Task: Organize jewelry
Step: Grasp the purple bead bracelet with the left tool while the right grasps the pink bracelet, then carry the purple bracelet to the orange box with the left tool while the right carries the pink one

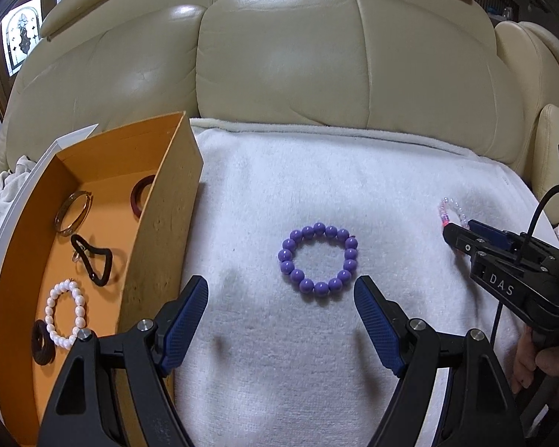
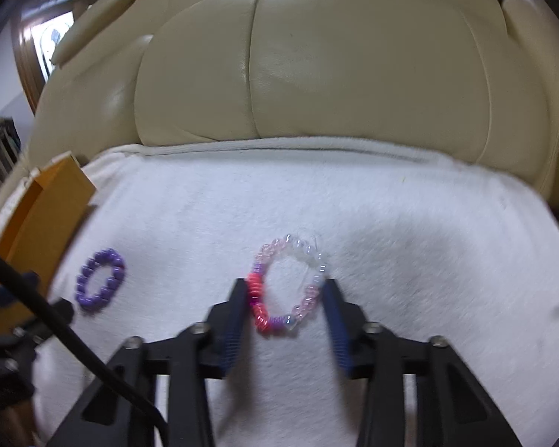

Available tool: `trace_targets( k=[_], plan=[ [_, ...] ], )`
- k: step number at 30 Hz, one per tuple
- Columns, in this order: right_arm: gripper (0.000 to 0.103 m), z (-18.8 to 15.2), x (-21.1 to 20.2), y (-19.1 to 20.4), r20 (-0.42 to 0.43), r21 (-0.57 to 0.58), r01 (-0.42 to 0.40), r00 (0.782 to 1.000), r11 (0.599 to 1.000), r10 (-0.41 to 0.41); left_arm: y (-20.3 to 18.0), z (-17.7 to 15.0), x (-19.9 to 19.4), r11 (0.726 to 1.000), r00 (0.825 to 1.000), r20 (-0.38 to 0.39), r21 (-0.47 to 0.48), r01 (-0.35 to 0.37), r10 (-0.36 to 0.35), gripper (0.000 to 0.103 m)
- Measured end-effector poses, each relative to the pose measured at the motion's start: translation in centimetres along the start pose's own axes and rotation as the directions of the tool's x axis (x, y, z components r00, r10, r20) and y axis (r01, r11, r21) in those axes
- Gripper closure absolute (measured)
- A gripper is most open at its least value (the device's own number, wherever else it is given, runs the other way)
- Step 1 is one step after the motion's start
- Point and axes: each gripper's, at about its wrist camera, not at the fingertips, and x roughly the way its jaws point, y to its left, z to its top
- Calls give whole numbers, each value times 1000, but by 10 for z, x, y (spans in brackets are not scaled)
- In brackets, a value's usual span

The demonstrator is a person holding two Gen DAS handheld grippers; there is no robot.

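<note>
A purple bead bracelet [image 1: 318, 259] lies flat on the white towel [image 1: 316, 193], just ahead of my open, empty left gripper [image 1: 281, 287]. It also shows in the right wrist view [image 2: 100, 280]. A pink, red and clear bead bracelet [image 2: 289, 287] lies on the towel between the fingers of my right gripper [image 2: 285, 287]. The jaws stand against its two sides and it looks squeezed into an oval. In the left wrist view the right gripper [image 1: 452, 232] sits at this bracelet [image 1: 451, 212]. An orange box [image 1: 93, 231] at the left holds several pieces of jewelry.
The box holds a gold bangle [image 1: 73, 214], a dark red ring [image 1: 142, 193], a black hair tie [image 1: 93, 259], a white pearl bracelet [image 1: 65, 313] and a brown hair tie [image 1: 43, 346]. The cream leather sofa back [image 1: 279, 59] rises behind the towel.
</note>
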Motion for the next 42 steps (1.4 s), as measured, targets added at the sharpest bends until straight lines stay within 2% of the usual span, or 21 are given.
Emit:
trace_targets(
  k=[3, 10, 13, 19, 24, 25, 27, 28, 32, 34, 35, 42],
  plan=[
    [87, 2, -1, -6, 3, -2, 17, 1000, 1000, -17, 0, 1, -3, 1000, 1000, 16, 10, 3, -3, 22],
    [87, 0, -9, -22, -6, 3, 21, 1000, 1000, -21, -10, 2, 5, 997, 998, 10, 40, 67, -68, 22],
    [87, -2, -15, -33, -3, 21, 21, 1000, 1000, -21, -13, 5, 15, 995, 996, -11, 25, 92, -91, 22],
    [87, -5, -17, -48, -18, 56, 1, 1000, 998, 0, -2, 13, 42, 996, 995, -54, -47, 79, -81, 22],
    [88, -6, -20, -49, -12, 58, -4, 1000, 998, 5, -2, 14, 46, 994, 995, -21, -51, 94, -96, 23],
    [91, -6, -21, -49, -9, 58, -6, 1000, 998, 7, -2, 14, 47, 994, 995, -14, -50, 100, -100, 27],
    [91, -4, -23, -49, -2, 61, -10, 1000, 998, 10, -6, 15, 48, 994, 994, -6, -28, 104, -105, 47],
    [91, -4, -26, -50, 2, 64, -14, 1000, 998, 14, -8, 15, 47, 993, 994, -1, -16, 113, -113, 53],
    [92, -3, -32, -50, 15, 70, -26, 1000, 997, 25, -9, 13, 44, 991, 991, 8, 3, 130, -130, 85],
    [93, -3, -36, -51, 20, 77, -43, 999, 996, 41, -7, 12, 41, 989, 989, 12, -6, 146, -146, 86],
    [93, -2, -39, -52, 27, 79, -49, 999, 996, 47, -7, 12, 39, 987, 987, 14, -8, 159, -159, 94],
    [93, -3, -61, -68, 64, 125, -107, 993, 986, 100, -17, 4, 15, 977, 976, 53, 27, 212, -213, 94]
  ],
)
